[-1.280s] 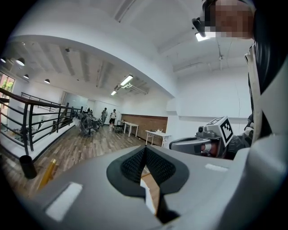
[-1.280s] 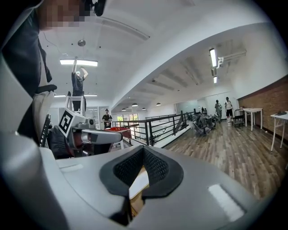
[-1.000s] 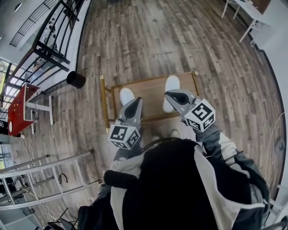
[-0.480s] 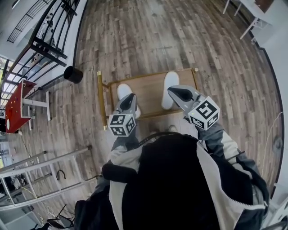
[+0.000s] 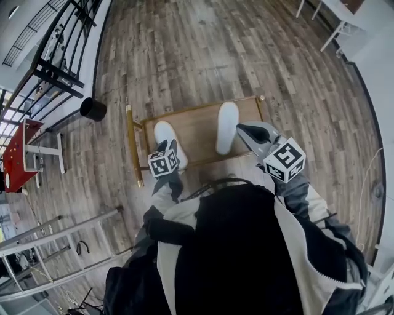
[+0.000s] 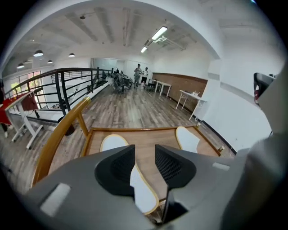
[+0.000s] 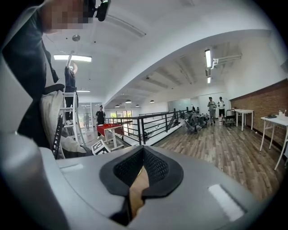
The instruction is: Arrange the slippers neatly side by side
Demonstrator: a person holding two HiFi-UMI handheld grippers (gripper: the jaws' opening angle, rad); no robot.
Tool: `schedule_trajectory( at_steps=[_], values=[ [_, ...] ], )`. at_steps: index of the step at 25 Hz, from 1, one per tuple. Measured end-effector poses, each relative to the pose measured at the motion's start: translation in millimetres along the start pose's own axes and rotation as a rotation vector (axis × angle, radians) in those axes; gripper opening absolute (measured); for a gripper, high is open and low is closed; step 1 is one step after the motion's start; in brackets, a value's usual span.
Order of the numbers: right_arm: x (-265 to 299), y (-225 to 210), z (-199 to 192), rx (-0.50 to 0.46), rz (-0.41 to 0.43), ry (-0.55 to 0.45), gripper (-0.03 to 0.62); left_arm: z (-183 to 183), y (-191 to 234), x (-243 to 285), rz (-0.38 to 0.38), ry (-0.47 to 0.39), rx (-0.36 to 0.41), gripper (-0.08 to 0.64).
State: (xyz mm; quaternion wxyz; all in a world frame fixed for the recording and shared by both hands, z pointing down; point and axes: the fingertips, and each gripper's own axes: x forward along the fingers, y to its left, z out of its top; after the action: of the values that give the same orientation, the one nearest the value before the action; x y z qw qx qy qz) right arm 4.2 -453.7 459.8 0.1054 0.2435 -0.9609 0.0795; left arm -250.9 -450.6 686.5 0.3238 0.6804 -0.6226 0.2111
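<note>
Two white slippers lie on a low wooden table with golden rails (image 5: 132, 144): the left slipper (image 5: 164, 133) and the right slipper (image 5: 226, 126), a wide gap apart. My left gripper (image 5: 167, 147) points down at the left slipper's near end. Its jaws have just been opening and stand open. In the left gripper view (image 6: 144, 153) the left slipper (image 6: 140, 188) shows in the gap below the pads, untouched; the right slipper (image 6: 186, 138) lies farther right. My right gripper (image 5: 243, 129) hovers beside the right slipper, shut and empty (image 7: 143, 156).
A black bin (image 5: 93, 109) stands on the plank floor left of the table. A red table (image 5: 18, 154), a black railing (image 5: 58, 67) and a ladder (image 5: 55, 246) are at the left. White tables (image 5: 332, 18) stand at the far right.
My left gripper has sunk and tipped downward to the left slipper's near end. The right gripper has drifted a little to the right.
</note>
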Motion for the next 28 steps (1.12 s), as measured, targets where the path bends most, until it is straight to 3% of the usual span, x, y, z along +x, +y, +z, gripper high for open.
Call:
schedule_trajectory(
  at_steps=[9,15,23,25,27,28],
  values=[
    [-24,-10,-11,0.002,-0.046,0.035,0.003,-54,37,52,0.101,0.207,0.000,0.172],
    [-43,-24,-18,0.009,-0.102,0.067,0.003,-59,33,77,0.106,0.257,0.028,0.178],
    [-67,-27,-37,0.012,-0.145,0.114,0.003,-72,51,93,0.157,0.279,-0.033,0.178],
    [-74,-32,-38,0.021,-0.158,0.118,0.003,-73,50,94,0.163,0.280,-0.064,0.157],
    [-77,-34,-39,0.036,-0.163,0.118,0.003,-70,51,93,0.178,0.268,-0.080,0.044],
    [-78,-35,-40,0.042,-0.165,0.118,0.003,-68,51,93,0.182,0.262,-0.084,0.032]
  ],
)
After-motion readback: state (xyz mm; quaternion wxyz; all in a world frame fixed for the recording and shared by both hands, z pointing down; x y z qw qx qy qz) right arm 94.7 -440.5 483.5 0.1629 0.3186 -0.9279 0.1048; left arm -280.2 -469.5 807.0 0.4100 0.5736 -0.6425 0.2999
